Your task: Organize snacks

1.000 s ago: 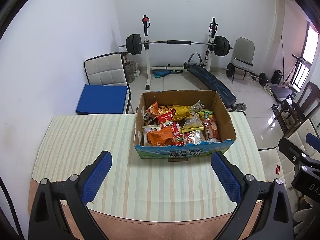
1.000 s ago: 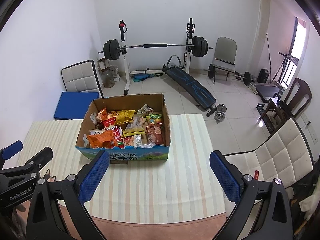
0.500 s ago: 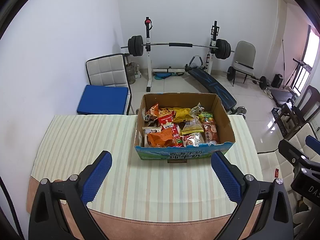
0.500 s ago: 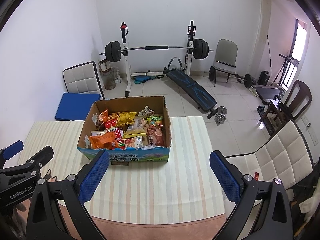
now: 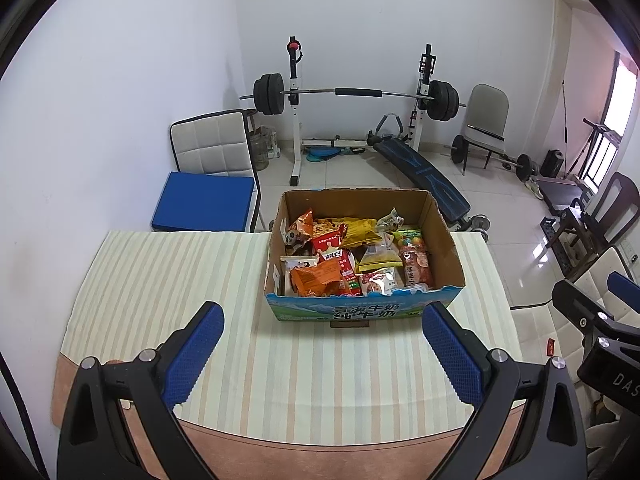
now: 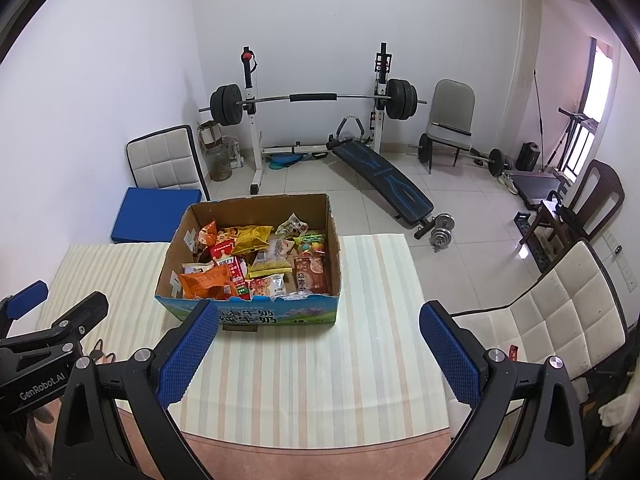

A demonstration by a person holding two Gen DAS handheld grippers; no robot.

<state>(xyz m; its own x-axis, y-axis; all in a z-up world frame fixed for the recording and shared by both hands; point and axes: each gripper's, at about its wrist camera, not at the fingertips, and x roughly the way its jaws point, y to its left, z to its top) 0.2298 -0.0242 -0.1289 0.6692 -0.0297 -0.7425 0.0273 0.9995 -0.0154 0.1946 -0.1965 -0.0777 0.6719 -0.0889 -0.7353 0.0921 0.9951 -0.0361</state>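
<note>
An open cardboard box (image 5: 444,226) with a blue printed front stands on the striped table (image 5: 160,272). It holds several snack packets, among them an orange bag (image 5: 316,280) and a yellow bag (image 5: 360,230). My left gripper (image 5: 322,344) is open and empty, above the table's near edge in front of the box. My right gripper (image 6: 318,344) is open and empty, in front of the box (image 6: 334,240) and to its right. The orange bag (image 6: 206,282) also shows in the right wrist view.
The table has a striped cloth and a brown front edge (image 5: 320,456). A blue cushioned chair (image 5: 204,200) stands behind the table's left. A white padded chair (image 6: 560,320) stands right of the table. A barbell rack (image 5: 356,94) and bench stand at the far wall.
Both grippers have risen and tilted slightly, so the box sits a little lower in each view. Both stay open and empty. The box and snacks have not moved.
</note>
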